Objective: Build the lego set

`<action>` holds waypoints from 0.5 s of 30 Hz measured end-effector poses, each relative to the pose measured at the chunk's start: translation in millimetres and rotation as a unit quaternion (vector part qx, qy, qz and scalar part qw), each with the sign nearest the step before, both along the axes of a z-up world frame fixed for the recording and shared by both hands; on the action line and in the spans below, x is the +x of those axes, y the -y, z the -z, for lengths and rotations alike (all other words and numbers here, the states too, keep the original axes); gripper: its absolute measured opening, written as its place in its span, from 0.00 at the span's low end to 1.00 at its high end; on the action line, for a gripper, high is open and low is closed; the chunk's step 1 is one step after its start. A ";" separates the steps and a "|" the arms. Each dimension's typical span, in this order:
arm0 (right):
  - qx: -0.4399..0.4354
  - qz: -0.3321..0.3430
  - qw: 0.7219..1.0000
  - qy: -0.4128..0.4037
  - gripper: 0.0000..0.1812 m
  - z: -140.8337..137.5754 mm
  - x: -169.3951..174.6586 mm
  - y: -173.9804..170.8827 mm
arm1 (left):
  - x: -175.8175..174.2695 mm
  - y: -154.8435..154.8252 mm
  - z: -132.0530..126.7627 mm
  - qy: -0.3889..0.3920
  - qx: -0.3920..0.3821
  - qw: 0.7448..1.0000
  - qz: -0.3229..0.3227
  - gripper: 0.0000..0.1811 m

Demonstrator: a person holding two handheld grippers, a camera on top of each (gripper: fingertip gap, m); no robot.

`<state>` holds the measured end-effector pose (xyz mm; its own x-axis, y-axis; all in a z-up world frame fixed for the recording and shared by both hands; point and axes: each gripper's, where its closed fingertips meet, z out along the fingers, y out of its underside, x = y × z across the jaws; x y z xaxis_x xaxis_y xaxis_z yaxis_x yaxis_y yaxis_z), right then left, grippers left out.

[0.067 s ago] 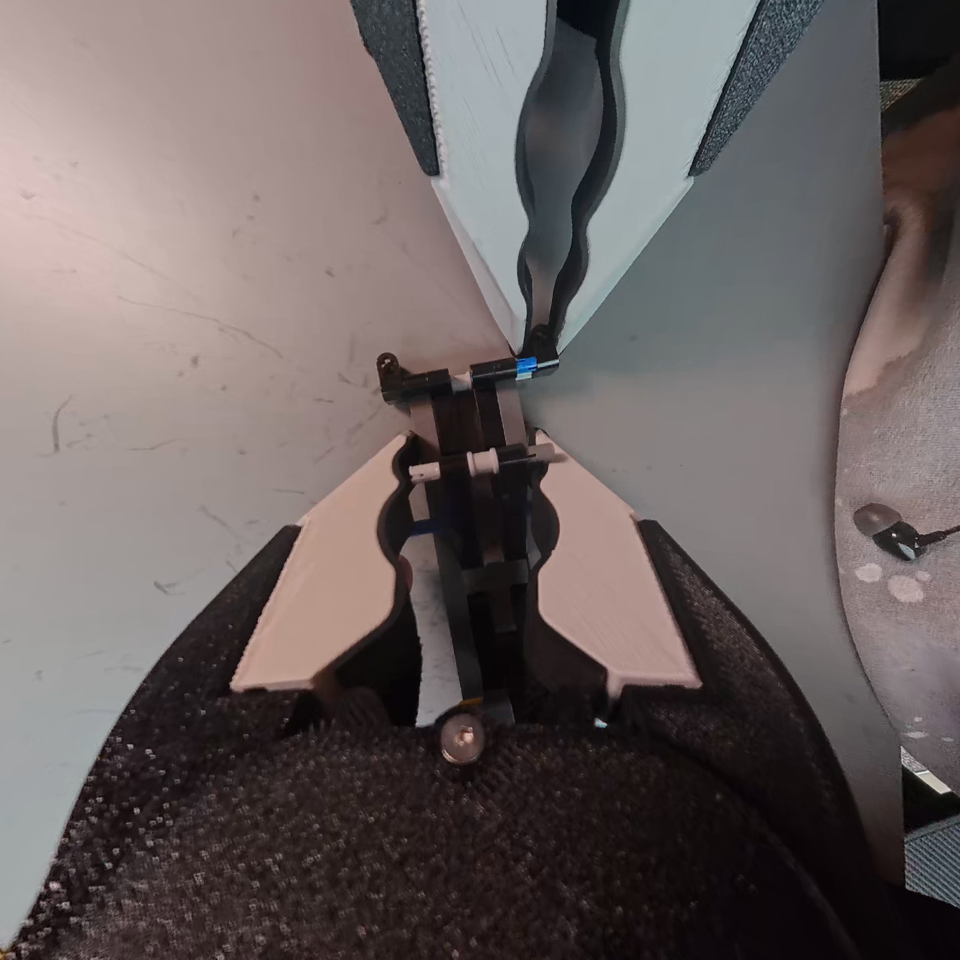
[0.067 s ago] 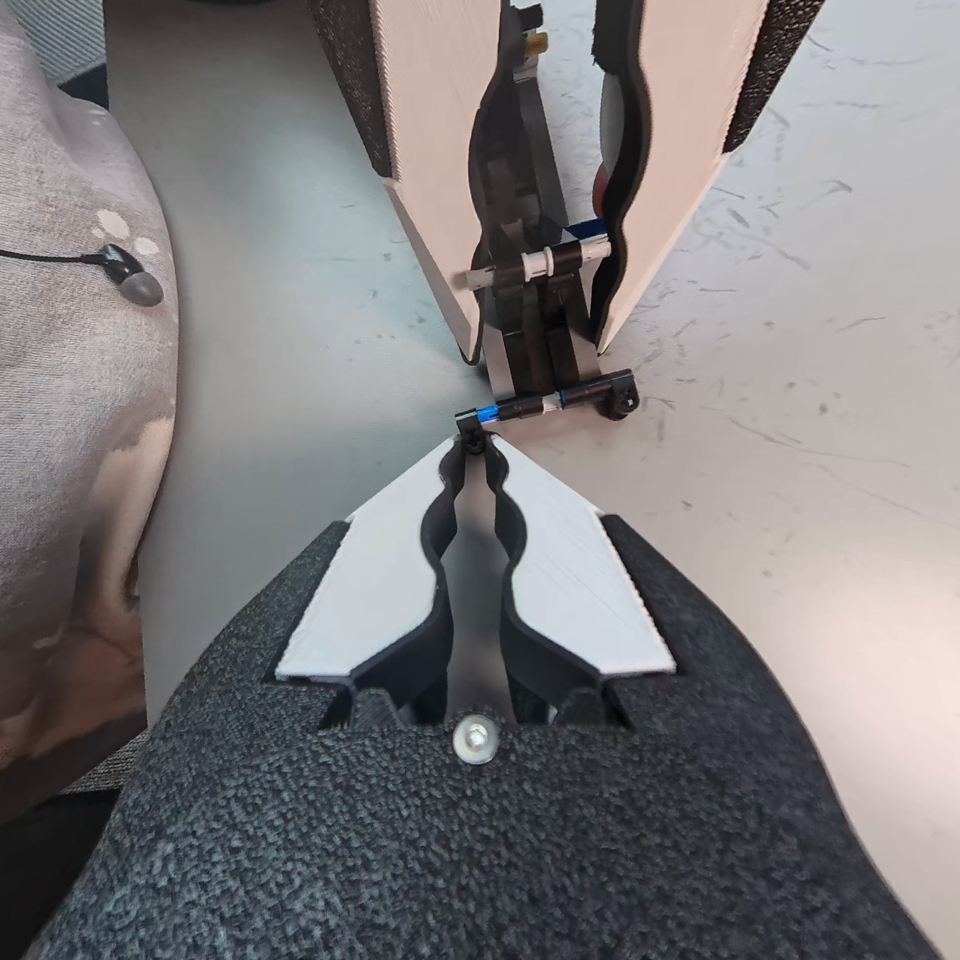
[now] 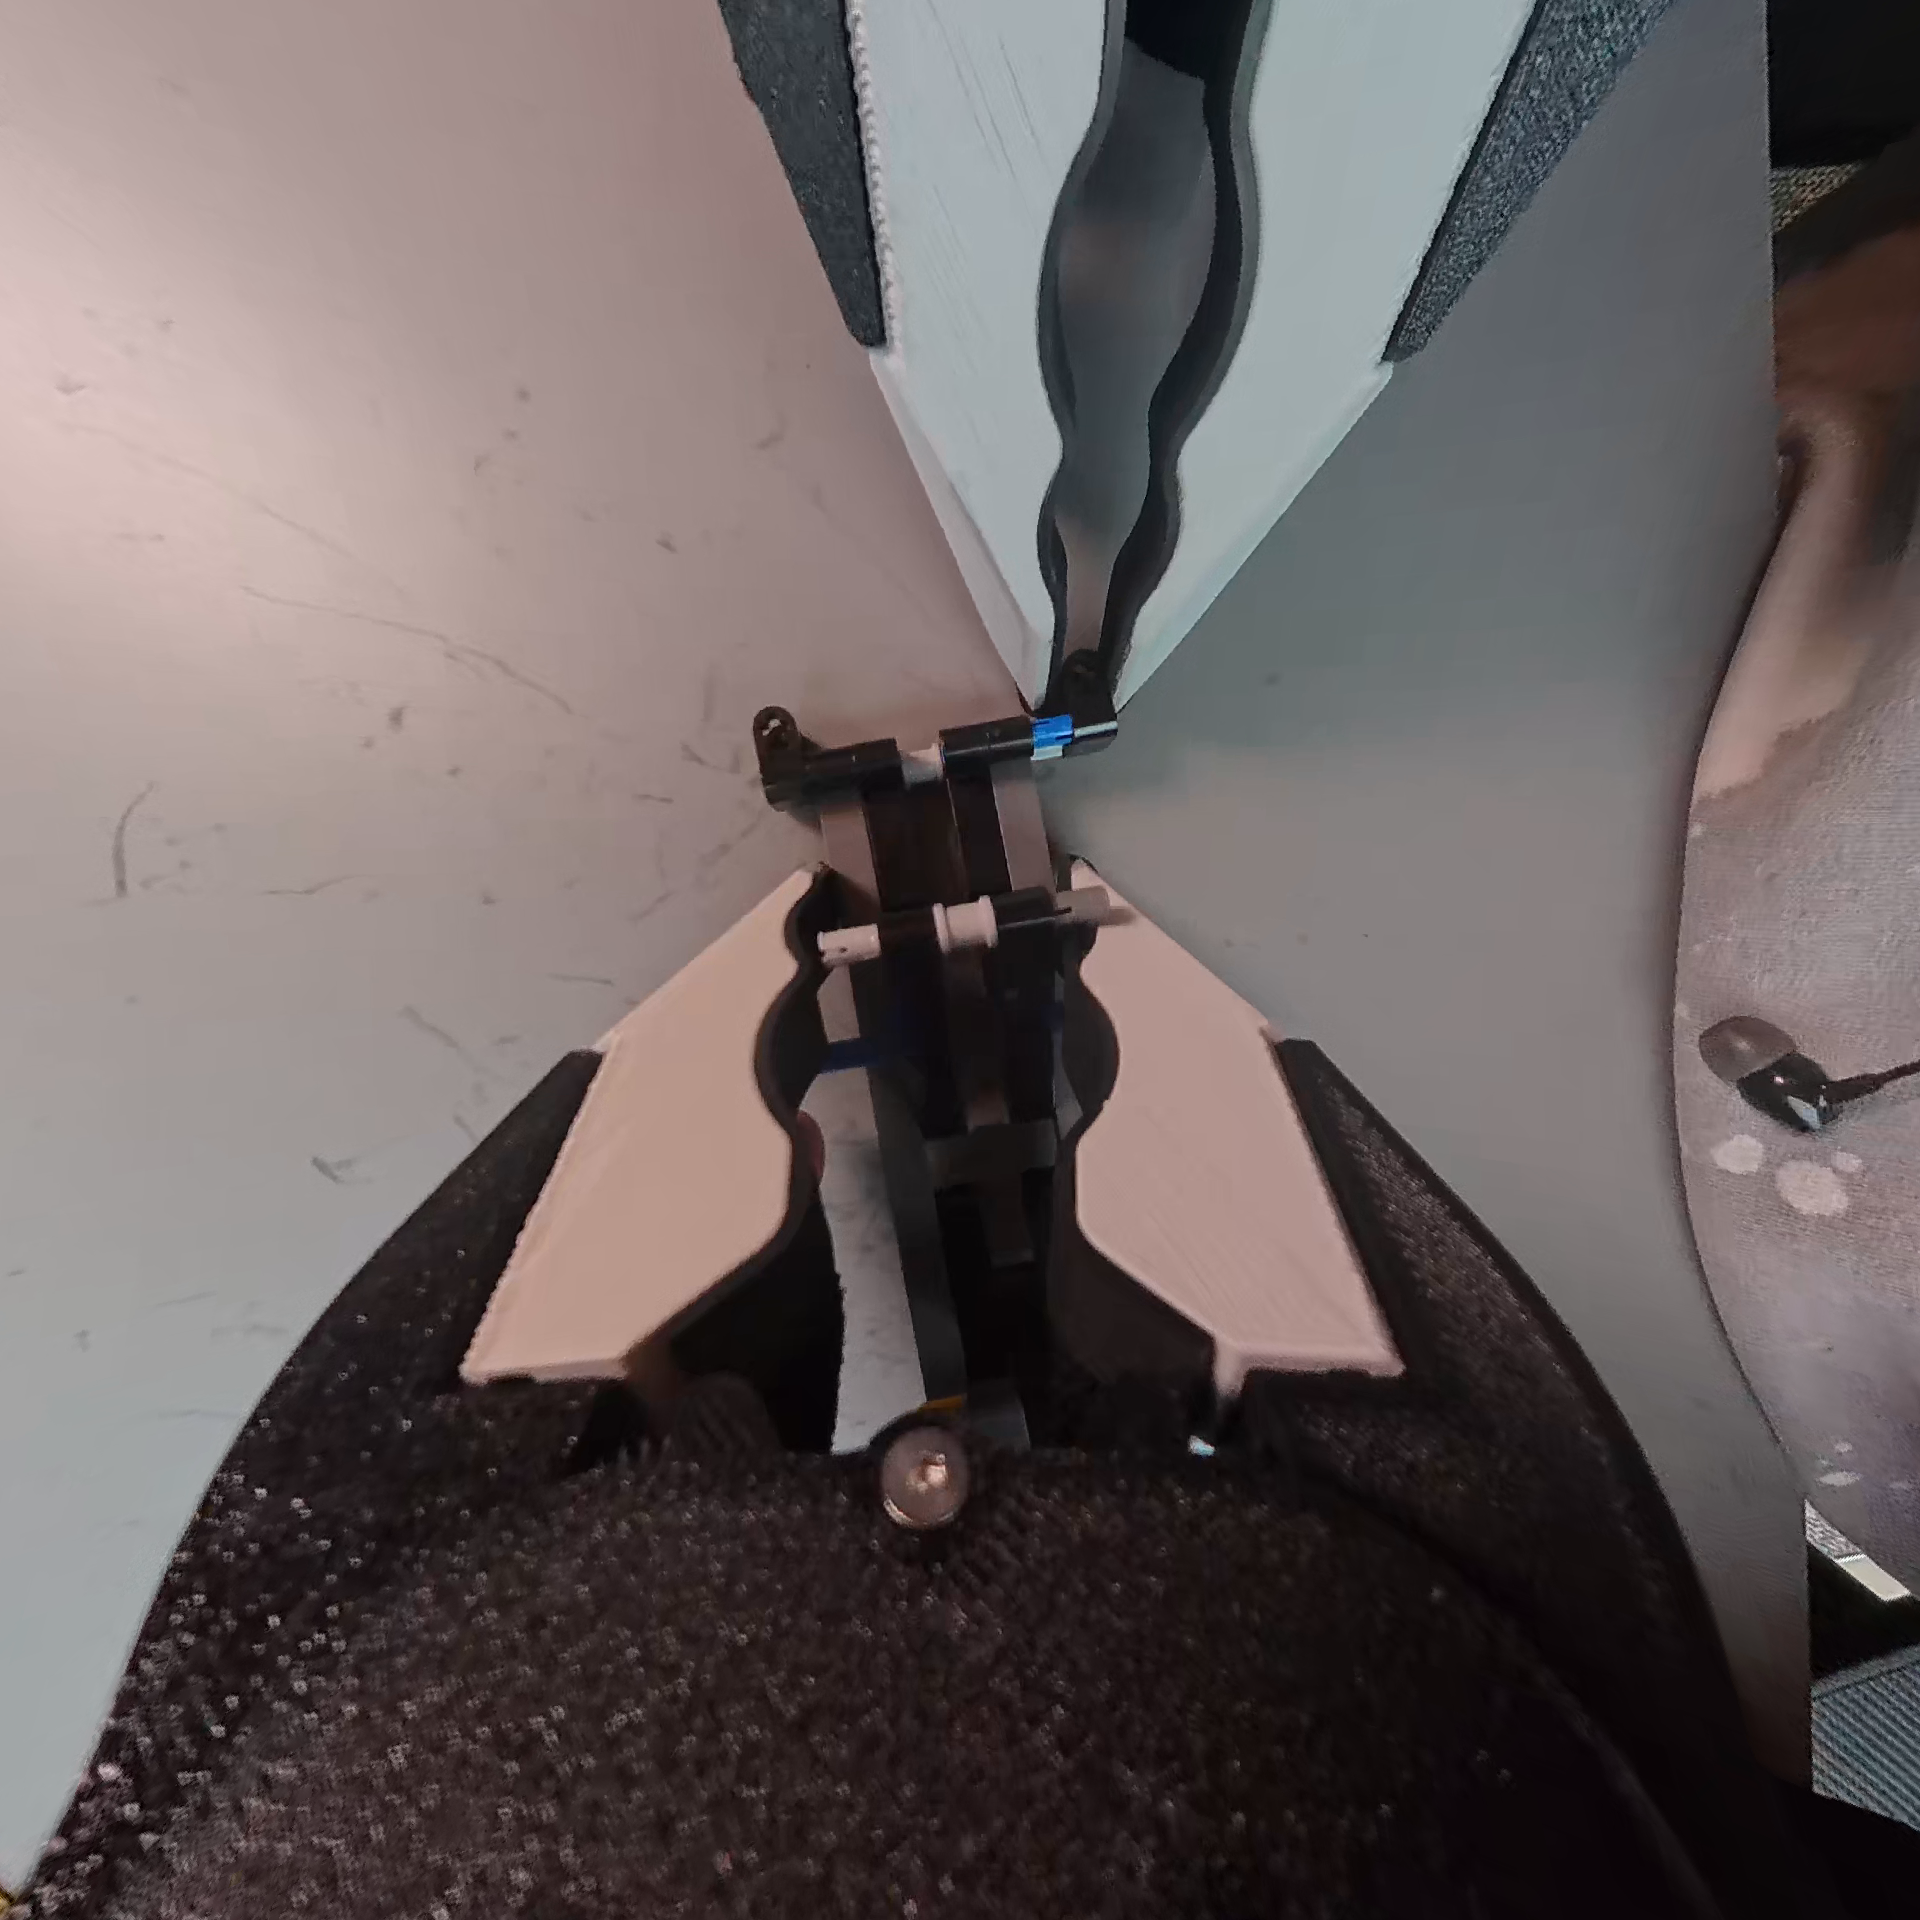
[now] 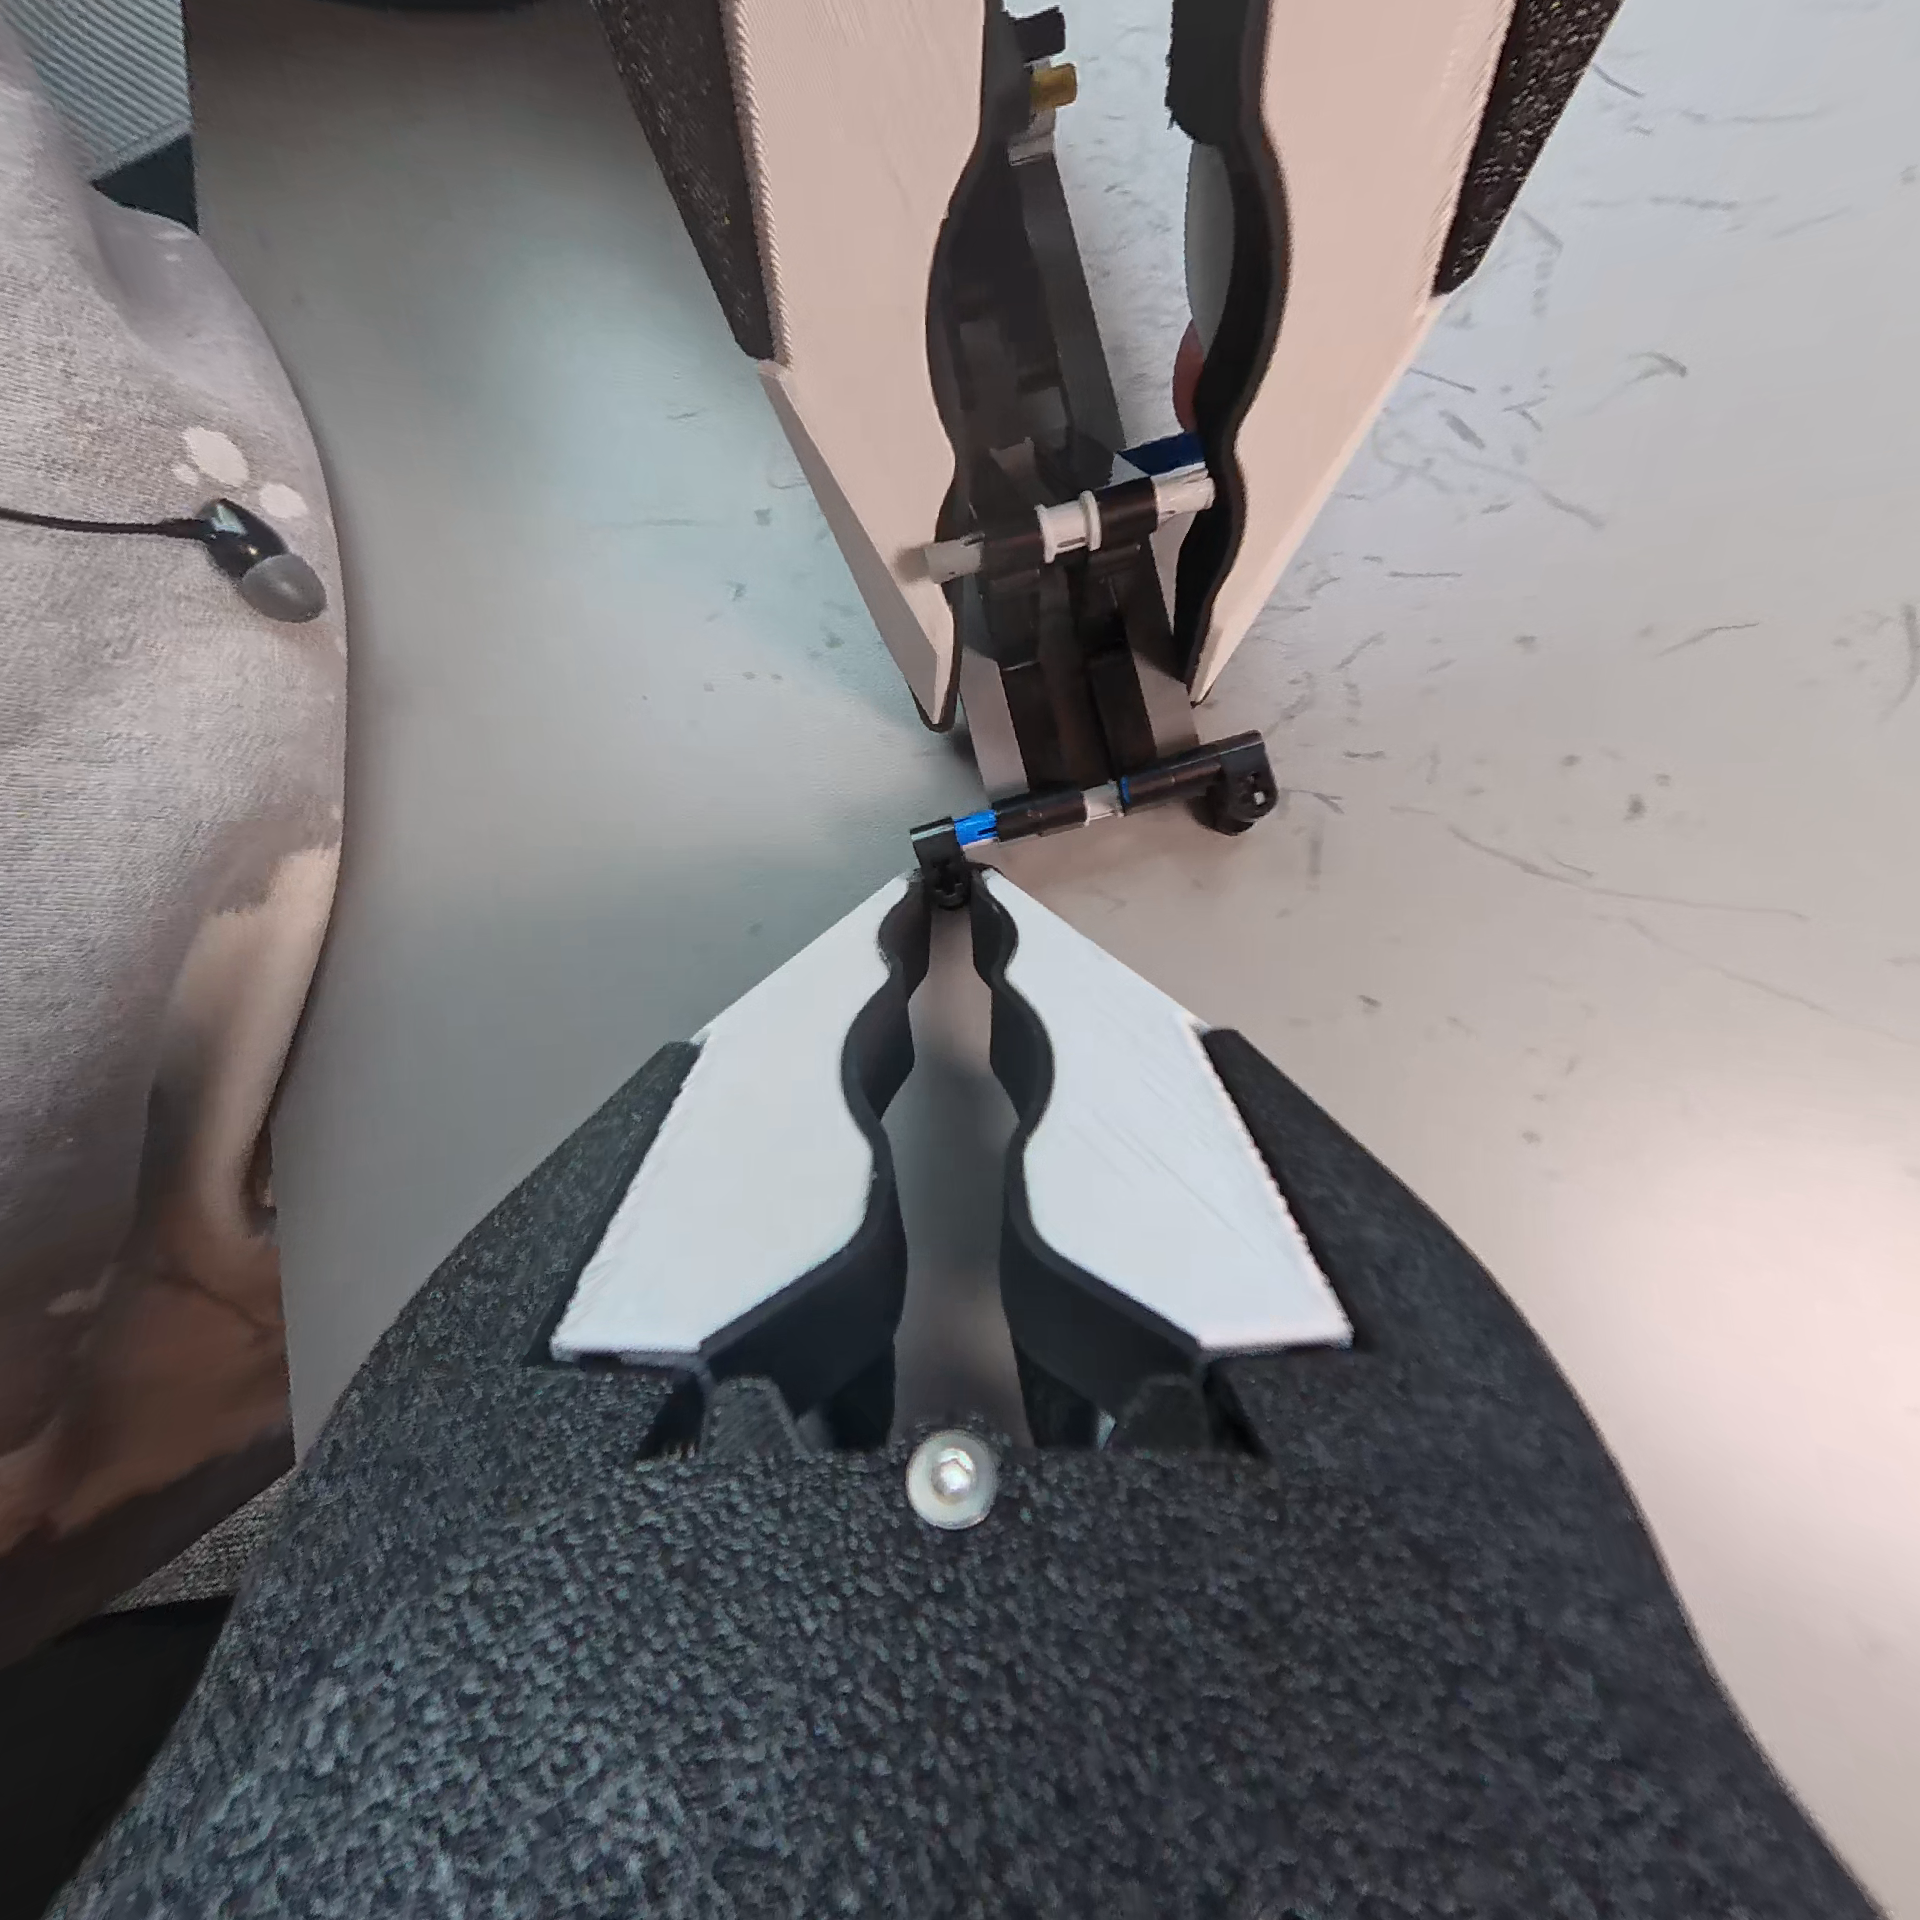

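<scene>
I have the lego assembly [image 3: 940,997] clamped in my left gripper [image 3: 951,904], its dark beams running lengthwise between the two pale fingers and poking out past the tips. A white cross pin [image 3: 961,928] spans the beams right at the fingertips. Farther out, a black cross axle [image 3: 940,750] with a blue bushing [image 3: 1051,736] caps the front end of the assembly.

My right gripper [image 4: 951,894] comes in from the opposite side, tip to tip with the left one. Its fingers are pinched together on a small black connector [image 4: 948,871] at the blue end of that axle; in the left wrist view the same connector [image 3: 1081,675] sits squeezed between the right gripper's tips. At the other end of the axle a matching black connector [image 4: 1242,795] hangs free, touched by neither gripper.

Everything is held over a scuffed, light worktop [image 3: 364,623]; I cannot tell whether the assembly touches it. Beside the worktop edge I see a person's light, patterned garment [image 4: 125,727] with a small black earbud [image 4: 255,566] lying on it, its thin cable trailing off the frame.
</scene>
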<state>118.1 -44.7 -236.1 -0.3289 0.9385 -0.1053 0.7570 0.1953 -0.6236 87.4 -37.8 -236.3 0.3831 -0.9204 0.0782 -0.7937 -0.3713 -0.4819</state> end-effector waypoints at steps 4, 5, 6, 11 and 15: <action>0.011 0.024 1.000 -0.009 0.04 -0.1 -1.9 -1.1 | -1.3 -0.5 0.1 -0.005 0.003 1.000 -0.013 0.24; 0.016 0.024 1.000 -0.011 0.04 -0.1 -2.2 -1.1 | -1.3 -0.3 0.3 -0.006 0.003 1.000 -0.014 0.24; 0.019 0.024 0.999 -0.012 0.04 0.0 -2.4 -1.0 | -1.5 -0.3 0.3 -0.008 0.004 1.000 -0.014 0.24; 0.009 0.023 1.000 -0.010 0.04 0.1 -2.8 -0.3 | -1.6 0.1 -0.1 -0.003 0.002 1.000 -0.013 0.24; -0.020 0.022 1.000 -0.006 0.04 -0.5 -3.6 3.2 | -2.6 1.9 -0.4 -0.002 0.001 1.000 -0.010 0.24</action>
